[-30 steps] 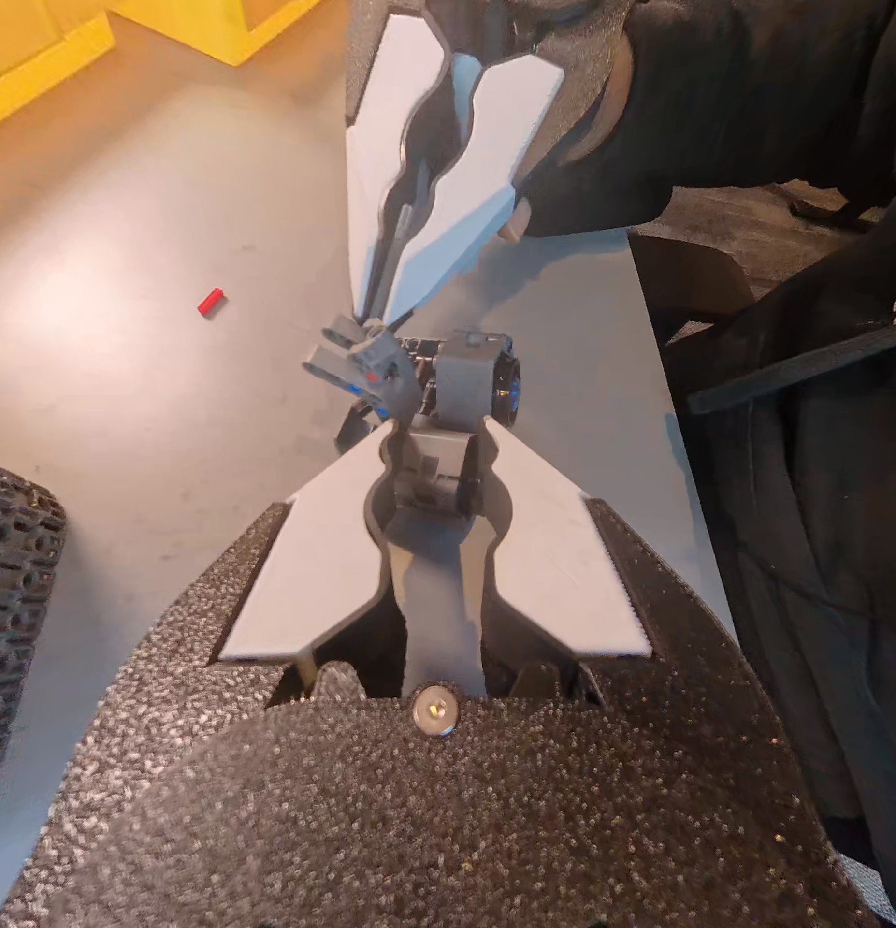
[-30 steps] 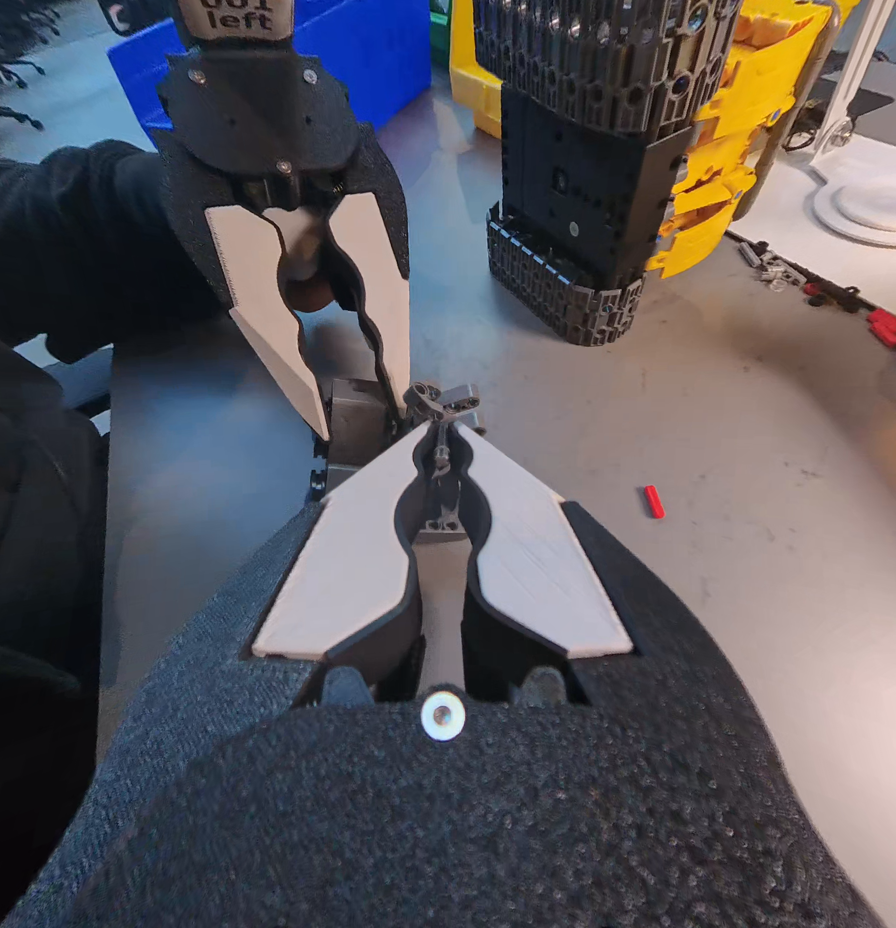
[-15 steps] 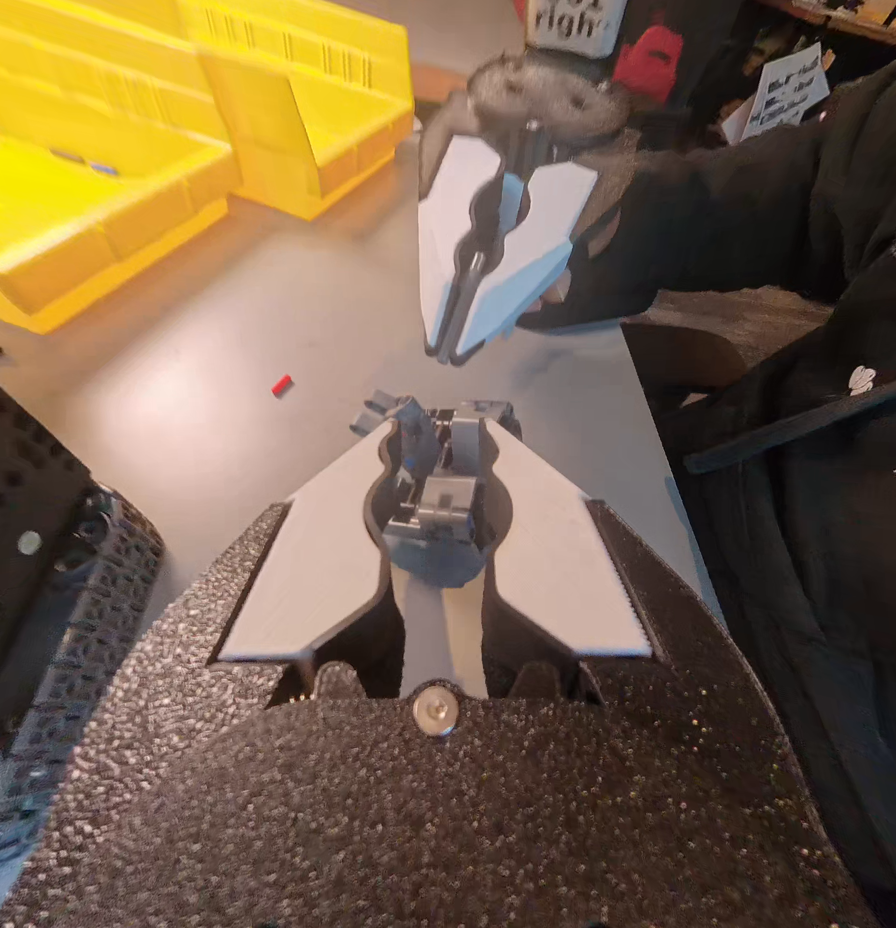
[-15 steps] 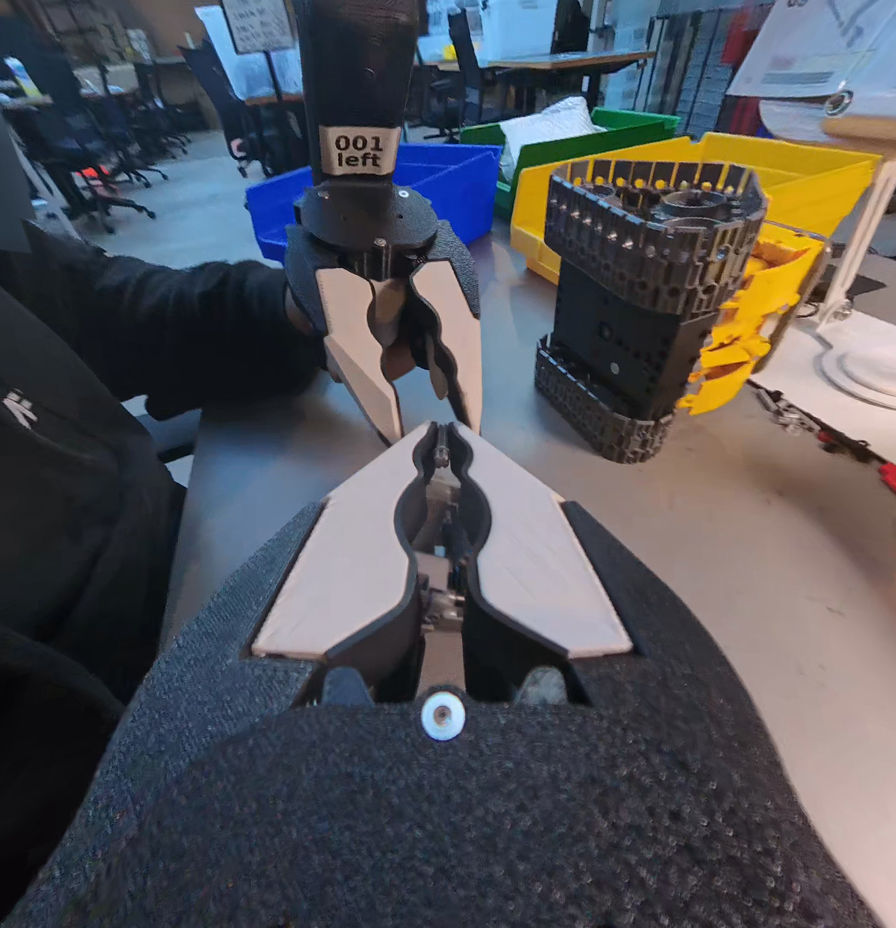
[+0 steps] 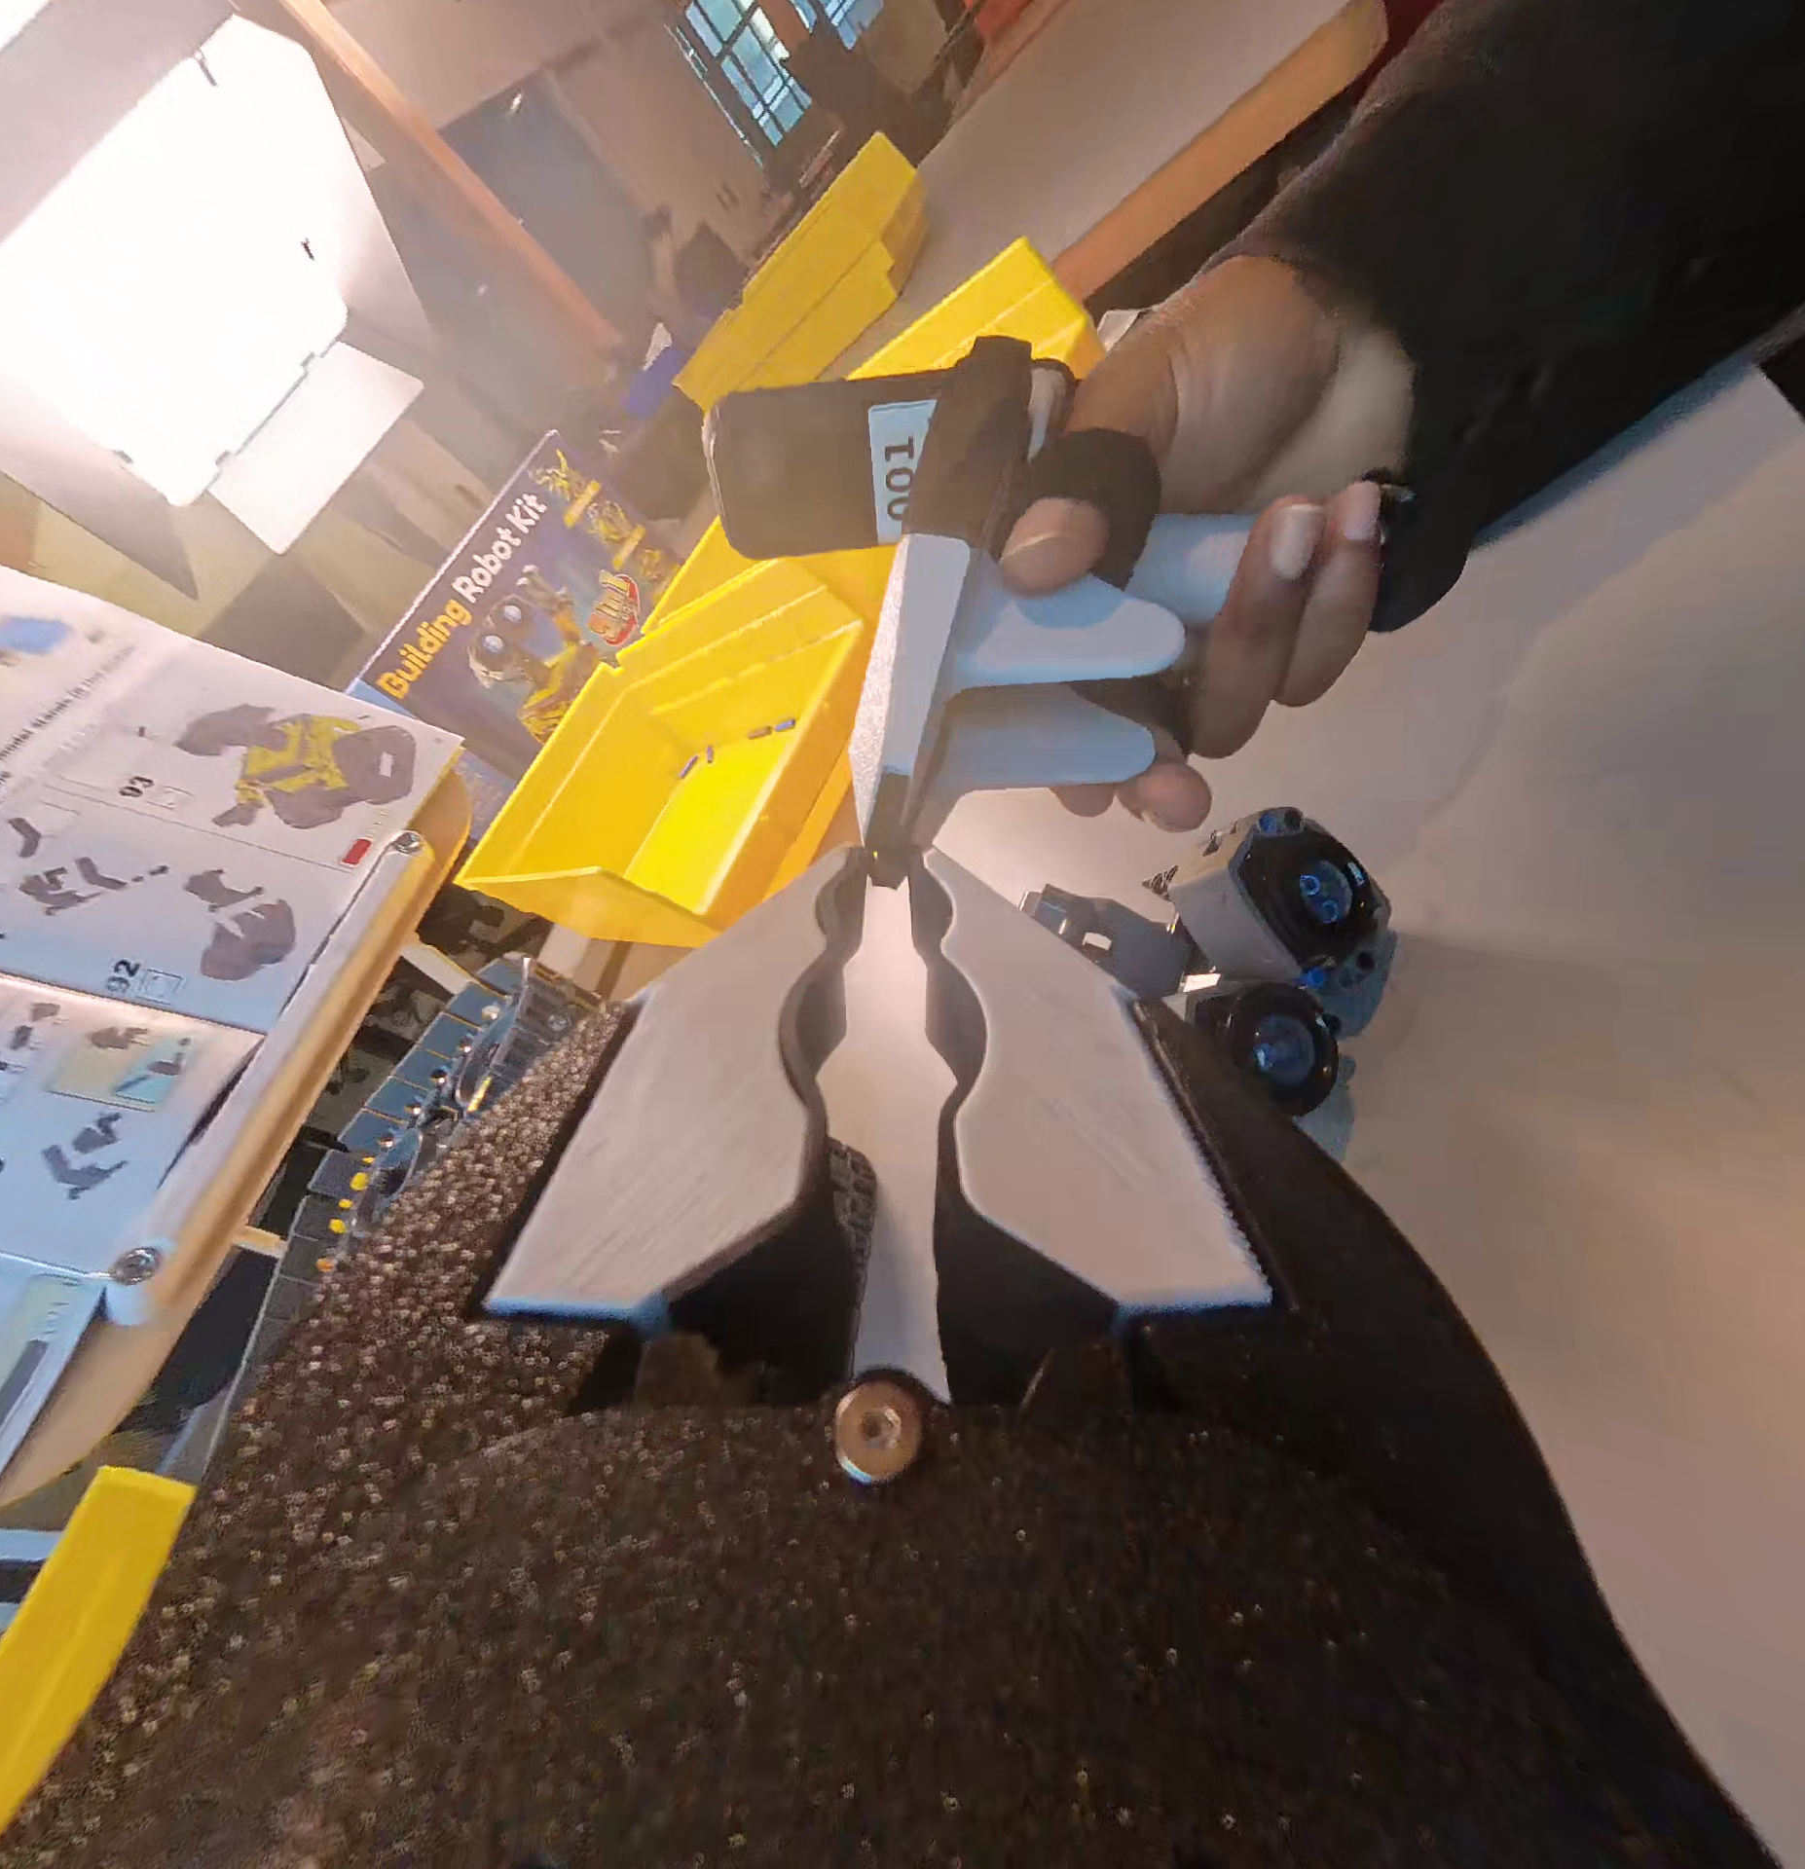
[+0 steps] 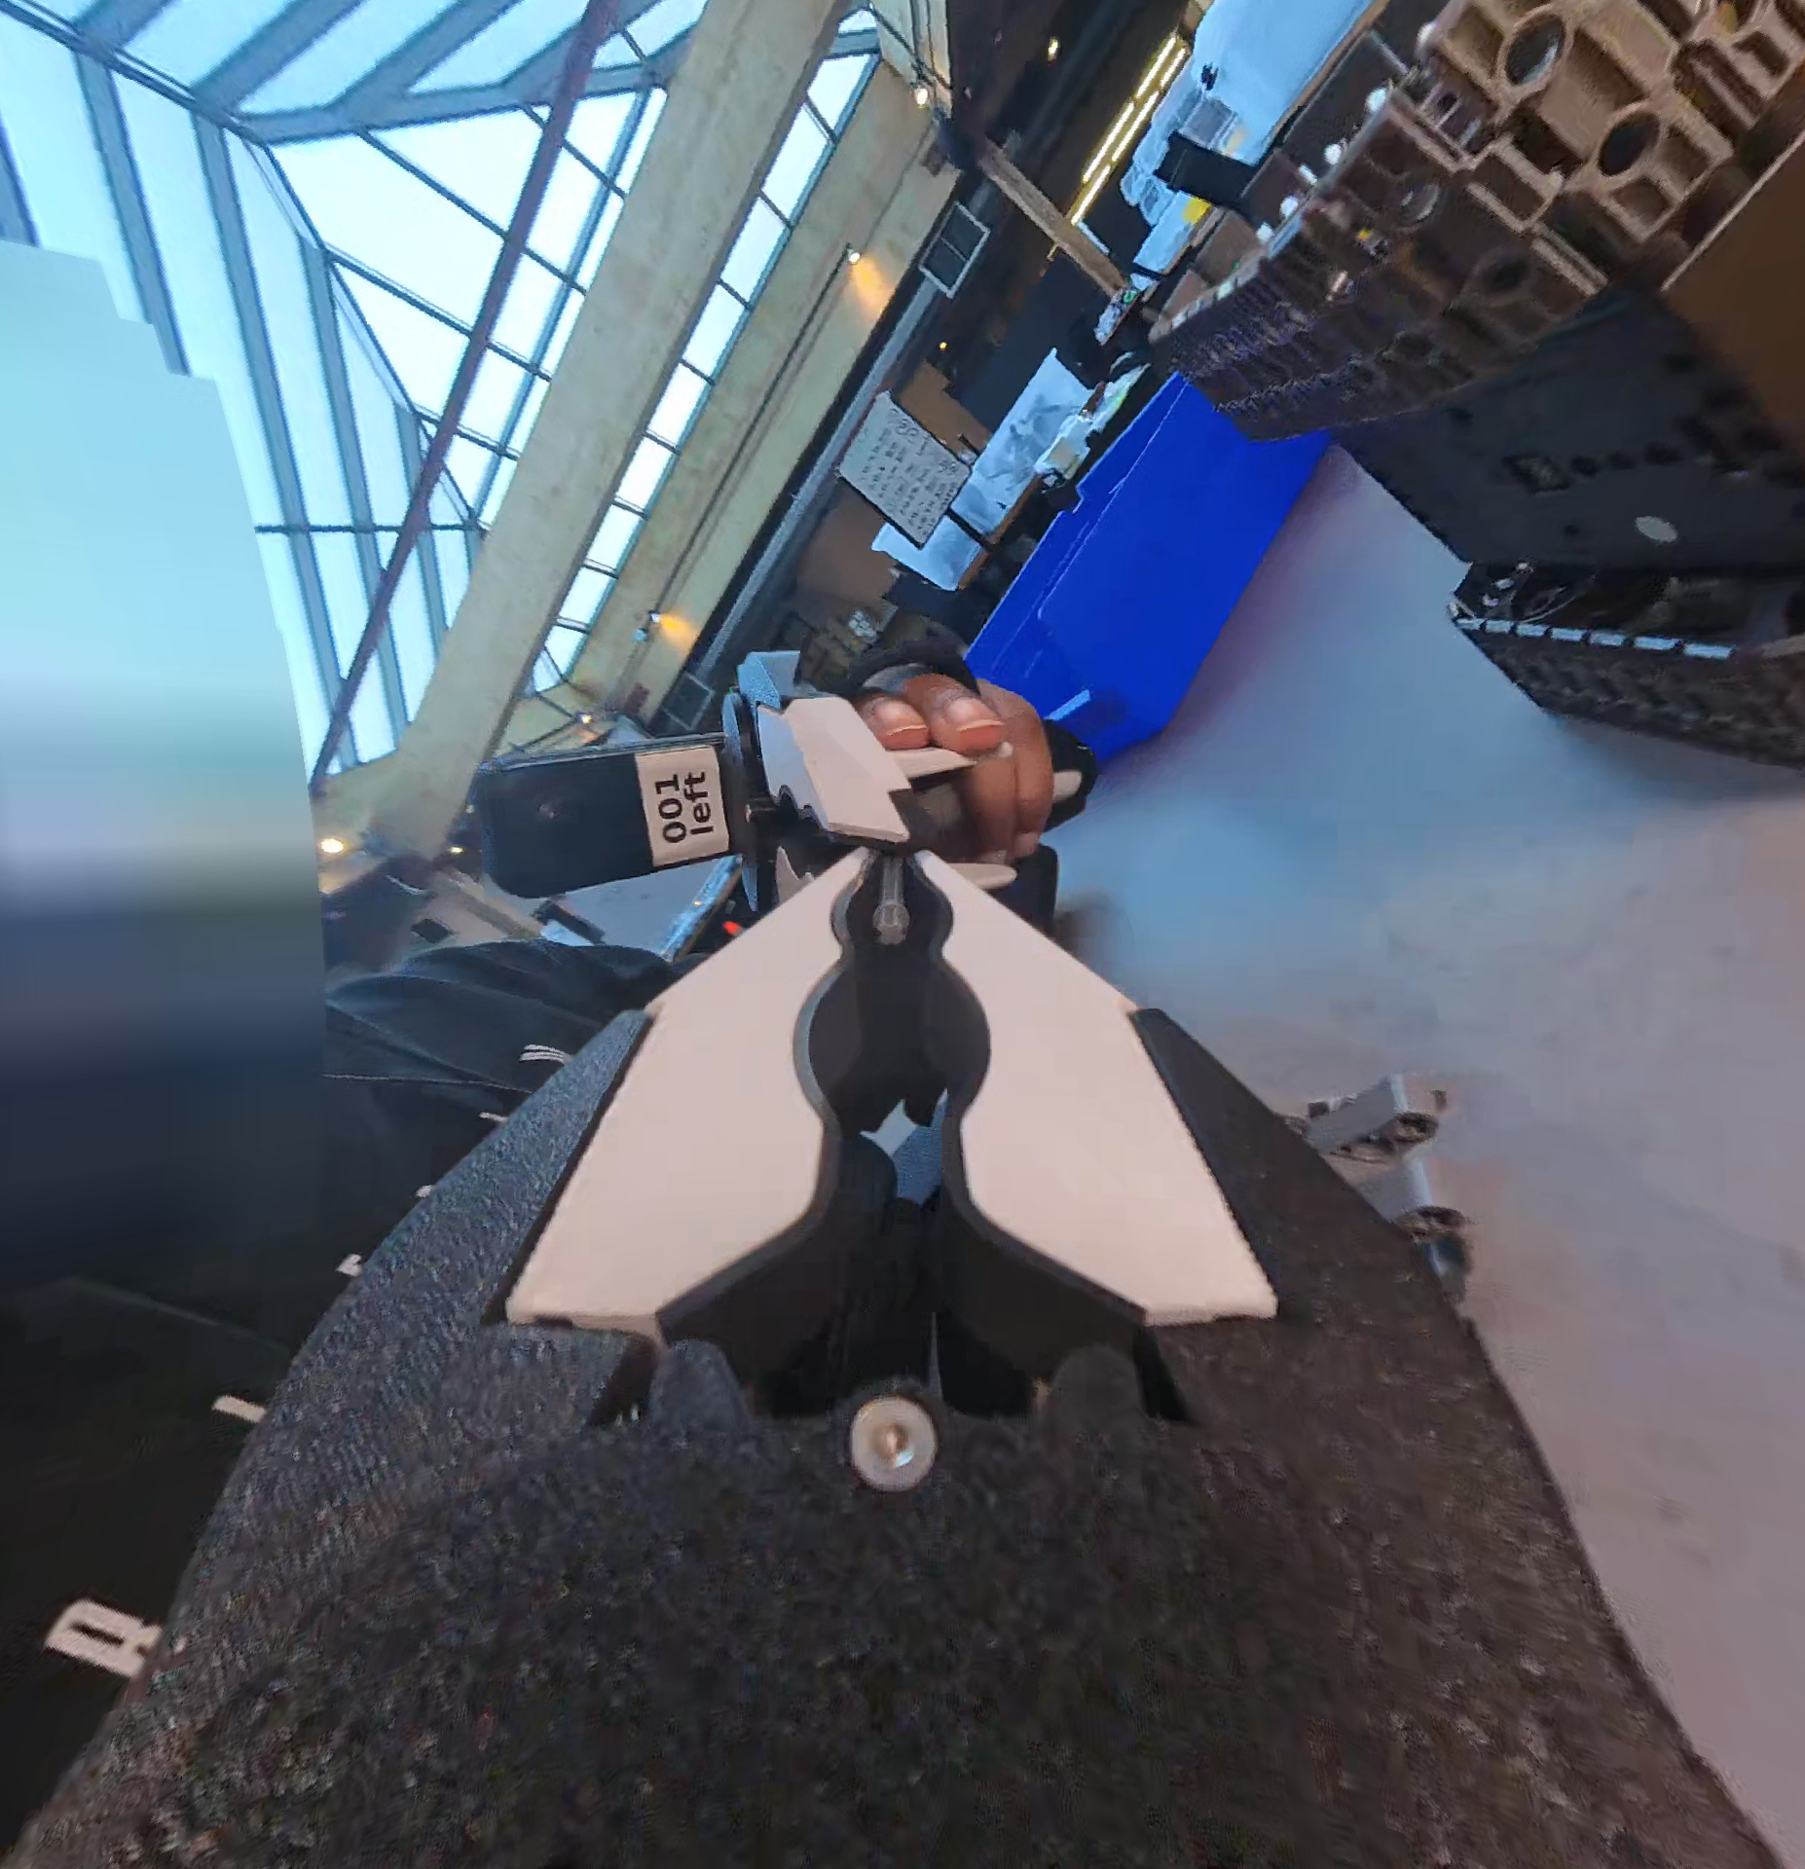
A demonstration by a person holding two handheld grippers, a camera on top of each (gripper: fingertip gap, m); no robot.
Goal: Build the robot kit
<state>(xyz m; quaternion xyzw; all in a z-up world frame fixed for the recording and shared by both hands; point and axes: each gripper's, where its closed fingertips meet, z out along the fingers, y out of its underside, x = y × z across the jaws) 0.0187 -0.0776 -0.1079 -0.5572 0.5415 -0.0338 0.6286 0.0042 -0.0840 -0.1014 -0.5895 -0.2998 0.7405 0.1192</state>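
My right claw (image 6: 886, 860) is pinched tight on a thin grey pin (image 6: 888, 910), my left claw (image 5: 886, 860) sits narrowly parted and empty against its tip, and the grey block model (image 5: 1273, 941) lies on the bench (image 5: 1586, 1011) near its edge.

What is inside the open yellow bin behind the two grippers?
The yellow bin holds a few tiny dark blue pieces on its floor. Its right part is hidden by the right gripper and the left gripper's fingers.

yellow bins (image 5: 676, 809), instruction booklet (image 5: 170, 829), blue bin (image 6: 1131, 597)
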